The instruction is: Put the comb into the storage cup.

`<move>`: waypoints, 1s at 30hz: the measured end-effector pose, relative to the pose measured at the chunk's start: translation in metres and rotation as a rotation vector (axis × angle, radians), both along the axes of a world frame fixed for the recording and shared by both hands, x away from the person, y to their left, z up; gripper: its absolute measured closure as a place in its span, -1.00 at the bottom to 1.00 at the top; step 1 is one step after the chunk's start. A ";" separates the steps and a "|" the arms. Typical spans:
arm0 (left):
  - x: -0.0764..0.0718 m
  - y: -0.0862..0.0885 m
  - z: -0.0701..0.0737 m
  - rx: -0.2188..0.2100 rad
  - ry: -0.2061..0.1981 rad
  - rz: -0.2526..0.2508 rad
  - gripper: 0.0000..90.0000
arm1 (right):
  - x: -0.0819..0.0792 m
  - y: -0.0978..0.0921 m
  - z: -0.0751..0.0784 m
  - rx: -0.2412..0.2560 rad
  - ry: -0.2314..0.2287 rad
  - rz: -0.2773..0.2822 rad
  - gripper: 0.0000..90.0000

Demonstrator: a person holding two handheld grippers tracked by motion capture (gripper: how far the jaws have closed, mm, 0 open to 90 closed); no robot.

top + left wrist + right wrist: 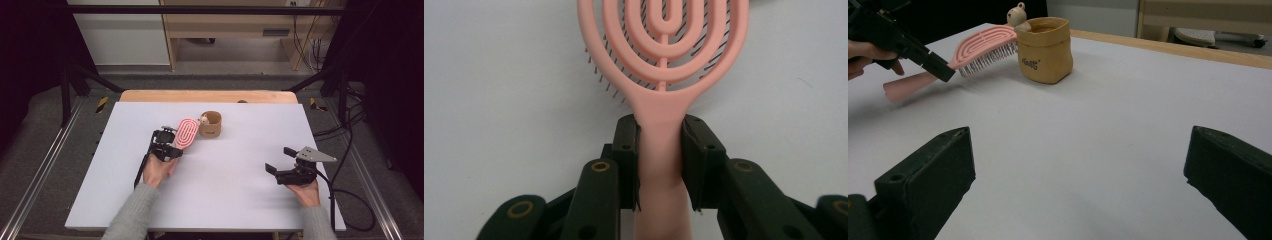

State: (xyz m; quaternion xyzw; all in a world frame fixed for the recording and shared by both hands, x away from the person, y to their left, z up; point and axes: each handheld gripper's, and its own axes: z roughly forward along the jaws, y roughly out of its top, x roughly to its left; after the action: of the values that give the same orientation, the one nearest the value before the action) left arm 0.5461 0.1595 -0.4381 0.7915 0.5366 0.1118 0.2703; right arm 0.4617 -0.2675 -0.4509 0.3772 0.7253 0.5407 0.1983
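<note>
Nearest the camera, the right hand-held gripper [280, 161] hovers over the bench [240, 200] toward its right edge, released, its jaws spread wide with nothing between them. Farther in, left of the bench's middle, the left hand-held gripper [167, 145] is clenched on the handle of a pink hairbrush [186, 133], both jaws pressing the handle's sides just below the looped head. The brush is held tilted, bristles downward, its head reaching toward a tan fabric pouch [211, 125] that stands upright nearer the far edge, and it sits just beside the pouch's rim.
</note>
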 end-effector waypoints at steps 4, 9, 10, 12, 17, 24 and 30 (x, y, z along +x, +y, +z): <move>-0.005 0.004 0.007 -0.007 -0.026 -0.016 0.56 | 0.000 0.000 0.000 0.000 -0.001 -0.001 -0.99; -0.012 0.010 0.014 -0.011 -0.063 -0.034 0.56 | 0.000 0.000 0.000 0.000 0.000 -0.001 -0.99; -0.013 0.012 0.014 -0.013 -0.066 -0.036 0.56 | 0.000 0.000 0.000 0.000 0.000 -0.001 -0.99; -0.015 0.015 0.016 -0.021 -0.079 -0.034 0.56 | 0.000 0.000 0.000 0.000 -0.001 -0.001 -0.99; -0.019 0.022 0.018 -0.034 -0.099 -0.032 0.56 | 0.000 0.000 0.000 -0.002 0.001 -0.001 -0.99; -0.024 0.032 0.020 -0.037 -0.129 -0.018 0.56 | 0.000 0.000 0.000 -0.002 0.000 -0.002 -0.99; -0.030 0.039 0.024 -0.061 -0.162 -0.016 0.56 | 0.000 0.000 0.000 -0.002 0.001 -0.001 -0.99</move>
State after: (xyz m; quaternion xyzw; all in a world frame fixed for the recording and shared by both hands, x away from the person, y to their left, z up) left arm 0.5158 0.1989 -0.4144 0.7755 0.5100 0.1569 0.3375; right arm 0.4616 -0.2671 -0.4509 0.3777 0.7256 0.5398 0.1985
